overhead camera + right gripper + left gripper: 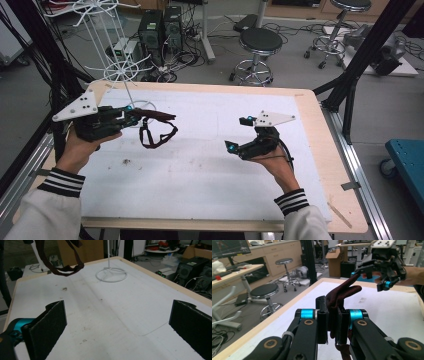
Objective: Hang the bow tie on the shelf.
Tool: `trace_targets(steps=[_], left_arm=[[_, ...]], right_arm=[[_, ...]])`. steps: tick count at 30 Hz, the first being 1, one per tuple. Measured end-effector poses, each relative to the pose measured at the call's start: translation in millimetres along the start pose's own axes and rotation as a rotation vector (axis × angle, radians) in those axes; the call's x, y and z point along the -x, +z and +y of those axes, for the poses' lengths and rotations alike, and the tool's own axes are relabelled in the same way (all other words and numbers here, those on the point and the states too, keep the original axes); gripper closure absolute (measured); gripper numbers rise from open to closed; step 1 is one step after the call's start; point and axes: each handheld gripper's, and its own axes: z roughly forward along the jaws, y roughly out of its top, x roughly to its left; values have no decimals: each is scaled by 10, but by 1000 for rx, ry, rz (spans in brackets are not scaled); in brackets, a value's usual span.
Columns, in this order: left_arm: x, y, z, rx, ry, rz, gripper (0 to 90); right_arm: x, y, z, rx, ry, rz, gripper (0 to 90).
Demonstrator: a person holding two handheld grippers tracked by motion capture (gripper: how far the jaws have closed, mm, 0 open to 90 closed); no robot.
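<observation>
A: How does the left hand sit?

B: In the high view the left hand (80, 145) comes in from about seven o'clock, forearm in a white sleeve with a striped cuff, wrapped around the body of the left gripper (131, 114). The gripper lies roughly level above the table and points toward three o'clock, its grey plate up at ten o'clock of the hand.

A: And its jaws?

B: Closed tight on a dark maroon strap (342, 293). In the left gripper view the two black jaws pinch the fabric between them, one end rising toward one o'clock. In the high view the rest hangs in a loop (157, 132) just off the jaw tips, clear of the white table cover (200, 170).

A: The right hand?

B: The right hand (275, 162) enters from five o'clock, palm under the right gripper (237, 134), which points toward nine o'clock at the strap, well apart from it. Its jaws stand wide open with nothing between them; in the right gripper view only the table cover lies past the pads.

A: Anything else close by?

B: A white wire stand (120, 60) rises at twelve o'clock of the left gripper, its ring base (111, 275) resting on the cover.
</observation>
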Motion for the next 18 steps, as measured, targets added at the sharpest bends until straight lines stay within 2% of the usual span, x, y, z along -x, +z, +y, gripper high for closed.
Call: trace_targets(steps=[6, 8, 13, 16, 18], left_arm=[[-89, -80, 22, 7, -2, 44, 830], [-117, -90, 40, 6, 2, 57, 830], [-171, -109, 68, 8, 4, 89, 830], [-207, -123, 83, 11, 1, 110, 830], [-235, -135, 98, 12, 2, 120, 830]], right_arm=[[34, -138, -128, 6, 28, -48, 6], [46, -179, -147, -18, 25, -66, 6], [38, -269, -133, 11, 32, -82, 6], [42, -320, -145, 7, 32, -95, 6], [37, -363, -167, 34, 34, -103, 6]])
